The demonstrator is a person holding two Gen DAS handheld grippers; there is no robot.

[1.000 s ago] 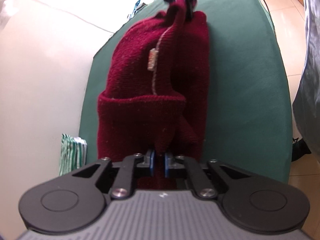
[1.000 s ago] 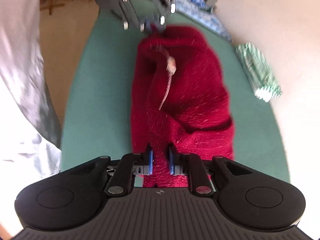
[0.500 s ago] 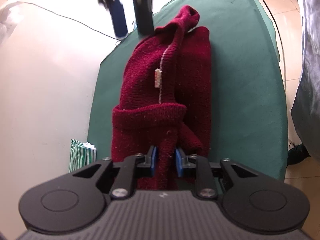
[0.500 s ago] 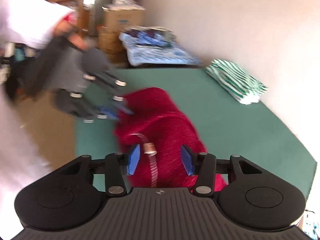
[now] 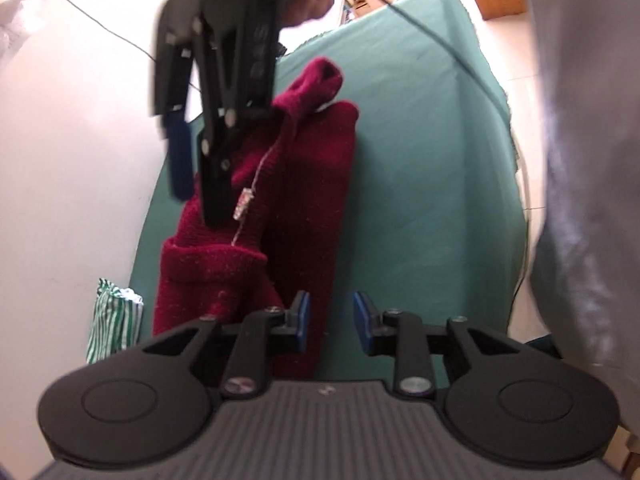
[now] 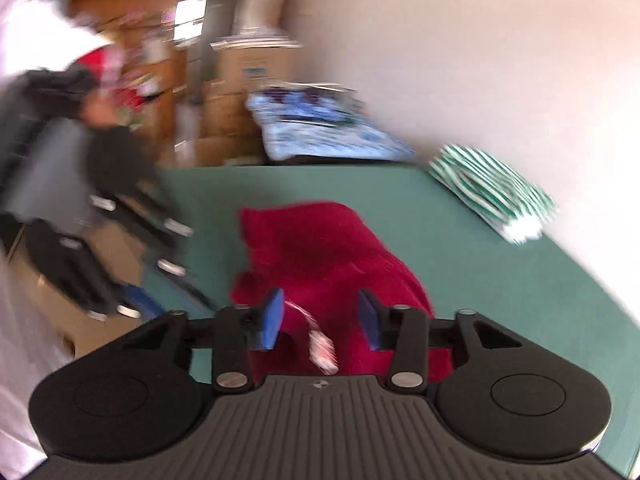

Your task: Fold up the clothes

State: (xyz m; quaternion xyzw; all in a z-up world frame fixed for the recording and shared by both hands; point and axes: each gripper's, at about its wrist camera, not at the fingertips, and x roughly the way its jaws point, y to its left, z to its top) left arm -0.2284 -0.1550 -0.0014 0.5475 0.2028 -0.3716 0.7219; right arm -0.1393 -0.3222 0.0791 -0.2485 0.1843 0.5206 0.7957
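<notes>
A dark red knitted sweater [image 5: 304, 184] lies folded into a long narrow bundle on the green table cover [image 5: 420, 160], its white label [image 5: 244, 204] showing. My left gripper [image 5: 330, 320] is at its near end; the jaws are opening, with only green cover between them and the sweater beside the left pad. My right gripper [image 5: 198, 184] hangs above the far half, open and holding nothing. In the blurred right wrist view the right gripper [image 6: 320, 316] is open over the sweater [image 6: 320, 248] and its label [image 6: 320, 344], and the left gripper [image 6: 160, 296] is a smear at left.
A folded green-and-white striped cloth [image 6: 492, 200] lies by the wall at the table's edge [image 5: 114, 320]. Beyond the table's end are a blue patterned stack [image 6: 320, 136] and cardboard boxes [image 6: 240, 80]. The person's grey clothing [image 5: 580, 160] fills the right side.
Both grippers let go of the sweater's ends and opened. The right gripper rose, rolled and came nearer over the sweater. The left drew back and right, off the near end.
</notes>
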